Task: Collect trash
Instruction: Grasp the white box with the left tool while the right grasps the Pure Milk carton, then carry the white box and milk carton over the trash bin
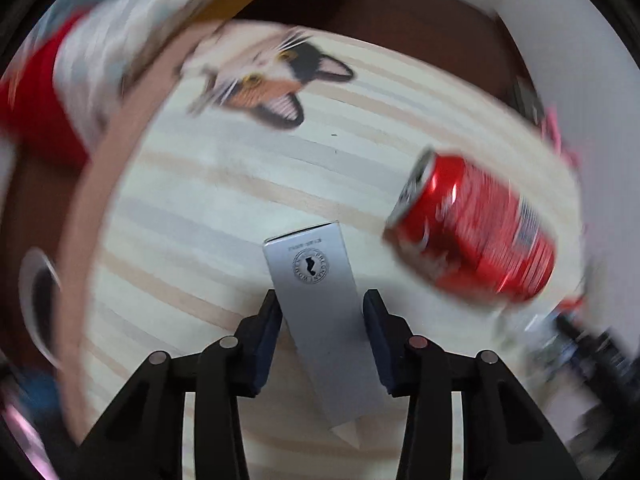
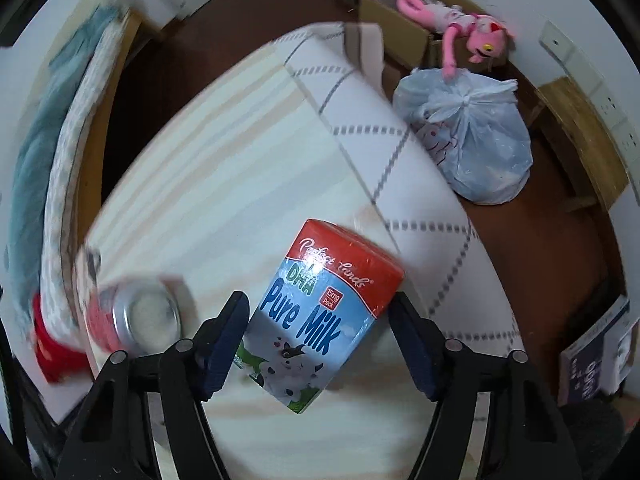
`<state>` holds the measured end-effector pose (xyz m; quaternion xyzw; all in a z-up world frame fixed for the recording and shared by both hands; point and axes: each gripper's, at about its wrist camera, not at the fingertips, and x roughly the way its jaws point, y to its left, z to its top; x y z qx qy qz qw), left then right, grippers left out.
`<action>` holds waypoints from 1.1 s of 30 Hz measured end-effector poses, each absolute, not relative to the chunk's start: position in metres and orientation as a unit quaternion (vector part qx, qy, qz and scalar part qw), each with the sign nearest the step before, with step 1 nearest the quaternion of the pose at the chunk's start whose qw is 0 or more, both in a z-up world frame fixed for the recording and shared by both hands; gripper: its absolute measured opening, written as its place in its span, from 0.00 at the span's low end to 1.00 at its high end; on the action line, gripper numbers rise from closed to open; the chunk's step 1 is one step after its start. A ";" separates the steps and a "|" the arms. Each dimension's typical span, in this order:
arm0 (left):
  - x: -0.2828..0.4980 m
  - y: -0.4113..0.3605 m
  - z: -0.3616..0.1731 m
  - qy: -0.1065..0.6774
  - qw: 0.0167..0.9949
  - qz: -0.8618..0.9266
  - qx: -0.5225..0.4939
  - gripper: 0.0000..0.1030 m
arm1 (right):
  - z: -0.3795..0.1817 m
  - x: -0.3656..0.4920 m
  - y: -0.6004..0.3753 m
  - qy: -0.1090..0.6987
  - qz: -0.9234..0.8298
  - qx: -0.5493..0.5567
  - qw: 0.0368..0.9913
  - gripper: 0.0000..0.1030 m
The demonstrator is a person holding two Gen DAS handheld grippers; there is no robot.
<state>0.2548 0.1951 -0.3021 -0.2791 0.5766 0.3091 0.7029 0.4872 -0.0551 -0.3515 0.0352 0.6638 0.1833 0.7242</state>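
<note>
- The scene was a low, pale surface with beige and grey stripes (image 1: 224, 200), part of it covered by a white cloth with a dashed grey grid (image 2: 400, 184); dark reddish-brown floor (image 2: 532, 240) showed around it.
- In the left wrist view a slim grey carton (image 1: 320, 312) with a round black emblem lay on the stripes, running lengthwise between the fingers of the left gripper (image 1: 323, 304).
- The left jaws stood partly open: the left pad lay against the carton's edge or very near it, while a narrow gap showed at the right pad, so no firm hold could be read.
- A red drink can (image 1: 476, 228) lay on its side just right of the carton, apart from it and blurred.
- A printed cat face (image 1: 264, 76) sat on the far part of the striped surface.
- In the right wrist view a blue and red milk carton (image 2: 316, 316) marked "Pure Milk" lay tilted between the fingers of the right gripper (image 2: 320, 312).
- The right jaws were fairly wide open; the left pad was at the carton's side, the right pad close to its red corner, and whether they pressed on it could not be told.
- The silver end of a can (image 2: 140, 316) showed blurred, left of the right gripper.
- Beyond the surface, a knotted pale blue plastic bag (image 2: 476, 140) sat on the floor.
- A pink plush toy (image 2: 452, 20) lay across a cardboard box (image 2: 400, 24) behind the bag.
</note>
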 end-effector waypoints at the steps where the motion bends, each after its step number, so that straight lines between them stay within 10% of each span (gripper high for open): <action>1: 0.256 0.191 -0.302 0.589 0.707 0.300 -0.251 0.36 | -0.351 0.480 -0.056 0.666 0.197 0.017 0.719 0.70; 9: 0.235 0.171 -0.322 0.623 0.699 0.284 -0.209 0.35 | -0.347 0.421 -0.057 0.669 0.271 -0.119 0.682 0.68; 33: 0.204 0.124 -0.314 0.573 0.720 0.325 -0.218 0.30 | -0.347 0.388 -0.055 0.651 0.194 -0.083 0.729 0.66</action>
